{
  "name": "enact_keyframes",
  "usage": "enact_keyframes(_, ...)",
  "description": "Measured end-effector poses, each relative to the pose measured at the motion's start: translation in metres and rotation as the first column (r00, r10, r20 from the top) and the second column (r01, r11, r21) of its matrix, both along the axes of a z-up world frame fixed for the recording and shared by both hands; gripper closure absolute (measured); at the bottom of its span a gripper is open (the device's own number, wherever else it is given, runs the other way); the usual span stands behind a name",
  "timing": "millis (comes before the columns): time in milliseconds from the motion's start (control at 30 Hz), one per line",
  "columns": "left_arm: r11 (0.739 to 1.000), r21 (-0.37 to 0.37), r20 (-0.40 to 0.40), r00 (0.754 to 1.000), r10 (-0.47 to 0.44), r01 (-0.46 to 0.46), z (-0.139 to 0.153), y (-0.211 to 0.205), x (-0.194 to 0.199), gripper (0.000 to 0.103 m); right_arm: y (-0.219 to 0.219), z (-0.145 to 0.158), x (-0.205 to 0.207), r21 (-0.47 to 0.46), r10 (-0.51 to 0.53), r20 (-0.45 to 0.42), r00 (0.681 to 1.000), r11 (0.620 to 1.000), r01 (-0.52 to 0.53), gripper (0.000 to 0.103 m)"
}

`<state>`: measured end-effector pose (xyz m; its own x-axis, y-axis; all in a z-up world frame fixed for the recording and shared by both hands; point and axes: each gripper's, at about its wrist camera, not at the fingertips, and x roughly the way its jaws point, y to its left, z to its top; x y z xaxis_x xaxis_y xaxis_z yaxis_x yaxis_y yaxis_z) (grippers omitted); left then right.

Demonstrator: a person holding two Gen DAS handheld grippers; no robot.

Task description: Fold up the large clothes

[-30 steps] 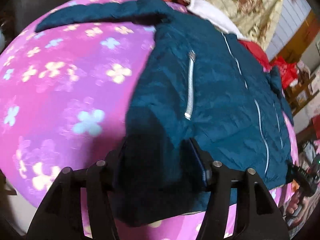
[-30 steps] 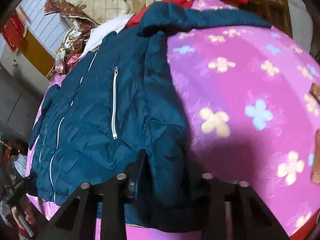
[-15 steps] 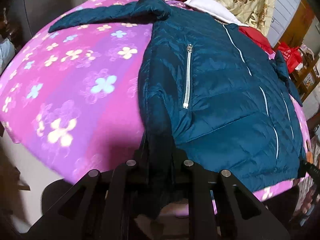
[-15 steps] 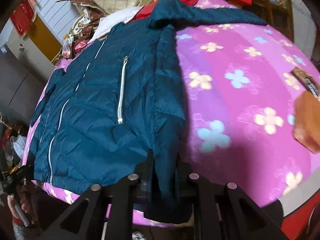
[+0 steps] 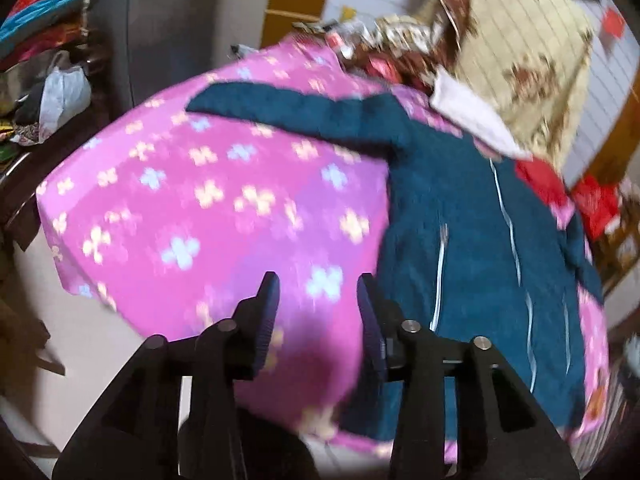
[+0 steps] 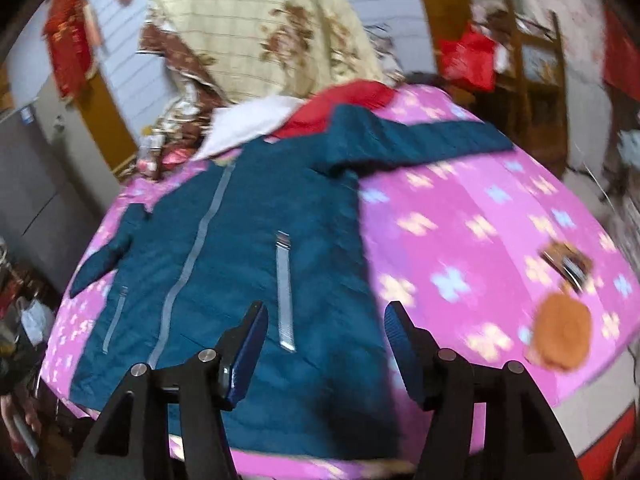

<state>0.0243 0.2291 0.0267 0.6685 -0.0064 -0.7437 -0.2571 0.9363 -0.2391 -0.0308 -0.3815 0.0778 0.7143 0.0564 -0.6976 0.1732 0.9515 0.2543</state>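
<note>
A dark teal quilted jacket (image 5: 472, 248) (image 6: 240, 248) lies front up on a pink flowered blanket (image 5: 208, 208) (image 6: 472, 240), its sleeves stretched out to the sides and its silver zips showing. My left gripper (image 5: 318, 284) hangs above the blanket just left of the jacket's side edge; its jaws are opening and nothing is between them. My right gripper (image 6: 326, 312) hovers over the jacket's lower right part, jaws opening as well, with the cloth lying below and not pinched. Both views are blurred by motion.
Behind the jacket lie a white garment (image 6: 248, 128), a red garment (image 6: 344, 104) and a cream flowered quilt (image 6: 256, 36). An orange round object (image 6: 560, 332) and a small brown item (image 6: 568, 264) rest on the blanket's right side. A wooden chair (image 6: 532, 72) stands at back right.
Both grippers were shut on the jacket's hem edges; they have let go, opened and risen back from the bed. The jacket now lies flat on the blanket.
</note>
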Motion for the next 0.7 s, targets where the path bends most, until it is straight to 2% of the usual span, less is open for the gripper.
enact_keyframes(33, 1.0, -0.002, 0.012, 1.0, 0.009, -0.009, 0.004, 0.004, 0.007, 0.049, 0.014, 0.001, 0.009, 0.002, 0.037, 0.006, 0.999, 0.999, -0.037, 0.044)
enact_keyframes(133, 0.999, -0.031, 0.047, 0.998, 0.043, -0.042, 0.015, 0.021, 0.03, 0.044, 0.058, -0.005, 0.042, -0.018, 0.146, -0.015, 0.989, 0.989, -0.146, 0.044)
enact_keyframes(233, 0.989, -0.132, 0.069, 0.995, 0.071, -0.062, 0.016, 0.044, 0.063, 0.039, 0.096, -0.023, 0.076, -0.047, 0.21, -0.032, 0.977, 0.976, -0.211, 0.044)
enact_keyframes(333, 0.97, -0.232, 0.063, 0.994, 0.086, -0.069, 0.011, 0.065, 0.1, 0.039, 0.117, -0.043, 0.109, -0.006, 0.248, -0.069, 0.966, 0.969, -0.249, 0.044)
enact_keyframes(400, 0.956, -0.285, 0.031, 0.996, 0.081, -0.069, 0.002, 0.077, 0.131, 0.039, 0.127, -0.055, 0.127, 0.022, 0.261, -0.076, 0.962, 0.965, -0.26, 0.044)
enact_keyframes(533, 0.905, -0.414, -0.031, 0.995, 0.099, -0.103, -0.029, 0.103, 0.189, 0.039, 0.138, -0.08, 0.154, 0.105, 0.281, -0.097, 0.955, 0.957, -0.271, 0.044)
enact_keyframes(633, 0.823, -0.551, -0.051, 0.99, 0.131, -0.137, -0.06, 0.122, 0.228, 0.039, 0.137, -0.096, 0.167, 0.134, 0.293, -0.112, 0.95, 0.951, -0.278, 0.044)
enact_keyframes(700, 0.789, -0.594, -0.062, 0.986, 0.153, -0.16, -0.075, 0.129, 0.244, 0.039, 0.136, -0.106, 0.174, 0.143, 0.293, -0.118, 0.949, 0.951, -0.276, 0.044)
